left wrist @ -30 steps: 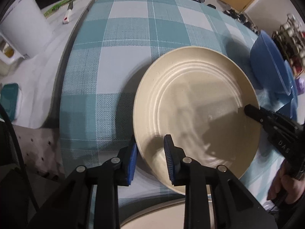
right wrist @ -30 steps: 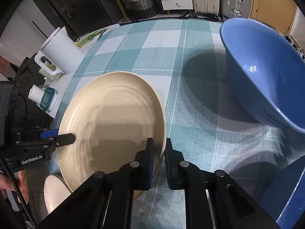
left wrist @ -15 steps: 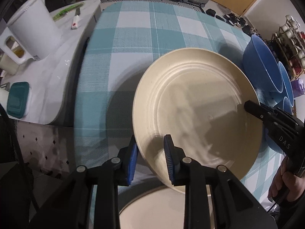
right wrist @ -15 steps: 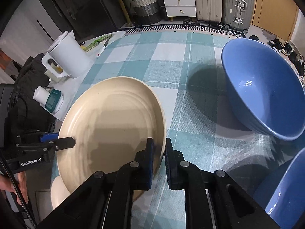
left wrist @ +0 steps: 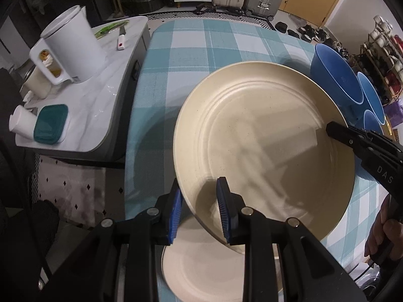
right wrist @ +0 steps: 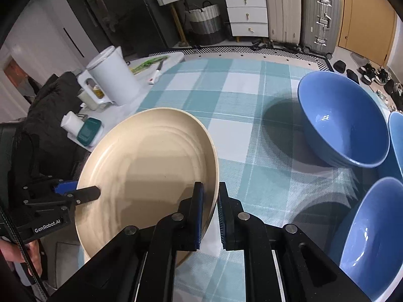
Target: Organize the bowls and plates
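Note:
A large cream plate (left wrist: 264, 138) is held in the air above the checked tablecloth, tilted. My left gripper (left wrist: 199, 201) straddles its near-left rim, with a small gap showing by the outer pad. My right gripper (right wrist: 210, 206) is shut on the opposite rim of the same plate (right wrist: 146, 166). A second cream plate (left wrist: 201, 269) lies below the lifted one at the table's near edge. Three blue bowls (right wrist: 342, 123) stand on the right; the nearest one (right wrist: 372, 229) is partly cut off.
The checked tablecloth (right wrist: 226, 88) covers the table. A side counter (left wrist: 100, 93) on the left carries a white jug (left wrist: 73, 47), a teal-lidded box (left wrist: 50, 123) and a knife (left wrist: 121, 40). Suitcases and drawers stand behind the table.
Both grippers have lifted the cream plate higher and drawn it back toward the near edge. The view has widened and the second plate below shows more.

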Action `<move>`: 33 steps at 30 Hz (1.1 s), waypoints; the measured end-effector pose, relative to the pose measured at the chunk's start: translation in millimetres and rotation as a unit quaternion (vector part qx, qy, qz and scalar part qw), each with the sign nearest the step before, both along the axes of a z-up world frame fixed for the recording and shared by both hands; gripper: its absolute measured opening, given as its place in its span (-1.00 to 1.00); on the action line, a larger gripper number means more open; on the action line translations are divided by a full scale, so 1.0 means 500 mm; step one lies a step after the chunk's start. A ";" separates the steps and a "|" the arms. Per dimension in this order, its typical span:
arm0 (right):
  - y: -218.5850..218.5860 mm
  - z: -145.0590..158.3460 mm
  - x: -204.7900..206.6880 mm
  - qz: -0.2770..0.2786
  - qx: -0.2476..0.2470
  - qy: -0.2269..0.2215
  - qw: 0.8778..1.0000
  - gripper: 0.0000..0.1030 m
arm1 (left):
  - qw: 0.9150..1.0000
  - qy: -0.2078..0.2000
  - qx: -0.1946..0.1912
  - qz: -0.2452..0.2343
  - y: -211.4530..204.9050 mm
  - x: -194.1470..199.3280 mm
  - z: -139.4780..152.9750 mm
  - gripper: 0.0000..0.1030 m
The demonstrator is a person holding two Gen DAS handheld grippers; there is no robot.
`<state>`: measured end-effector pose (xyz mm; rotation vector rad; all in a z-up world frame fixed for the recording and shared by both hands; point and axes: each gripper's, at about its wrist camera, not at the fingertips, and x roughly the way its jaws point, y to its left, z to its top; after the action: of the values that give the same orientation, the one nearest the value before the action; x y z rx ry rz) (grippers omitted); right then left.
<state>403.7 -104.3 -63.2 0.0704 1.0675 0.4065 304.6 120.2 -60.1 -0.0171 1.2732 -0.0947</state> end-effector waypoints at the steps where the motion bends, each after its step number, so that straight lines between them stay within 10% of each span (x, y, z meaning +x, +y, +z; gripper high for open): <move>1: 0.002 0.001 -0.008 0.002 0.002 0.001 1.000 -0.79 | 1.000 0.000 0.004 0.000 0.000 -0.008 0.001 -0.51; 33: 0.085 -0.077 -0.233 0.058 -0.038 -0.007 0.998 -0.76 | 0.999 0.017 0.017 0.026 0.045 -0.236 -0.072 -0.51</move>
<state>287.3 -62.0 -101.7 -0.0625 1.0752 0.4694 186.8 142.6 -96.1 -0.0222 1.3071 -0.0283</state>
